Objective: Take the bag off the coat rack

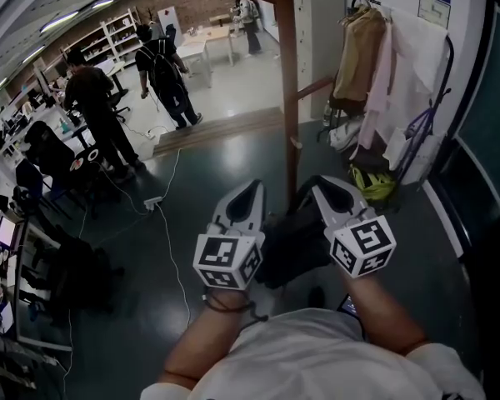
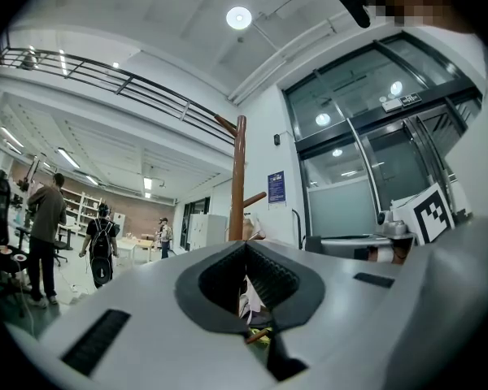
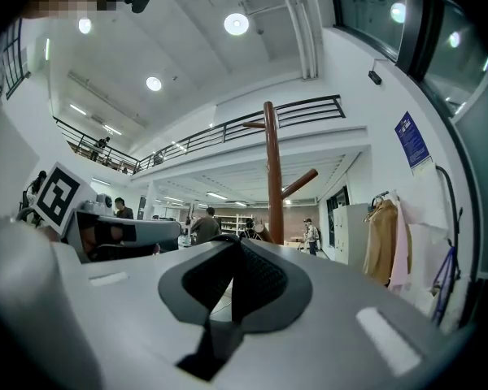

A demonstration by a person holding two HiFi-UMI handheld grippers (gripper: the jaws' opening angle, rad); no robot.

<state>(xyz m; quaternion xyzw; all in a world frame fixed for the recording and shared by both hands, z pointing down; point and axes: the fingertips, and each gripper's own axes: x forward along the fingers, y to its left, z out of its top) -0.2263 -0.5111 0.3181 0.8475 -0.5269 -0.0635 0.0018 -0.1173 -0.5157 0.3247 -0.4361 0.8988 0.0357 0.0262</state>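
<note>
At lower centre of the head view, the left gripper and right gripper sit level, each with fingers closed tip to tip on nothing; both gripper views confirm this. Between and beyond them is the black bag, low against the coat rack pole. It reads as soft, limp fabric of probably moderate weight, best taken by a top strap, which is not visible. Its long axis appears to run down the pole; whether it hangs or rests on the floor is undetermined.

Coat rack ahead; hung clothes to right.
</note>
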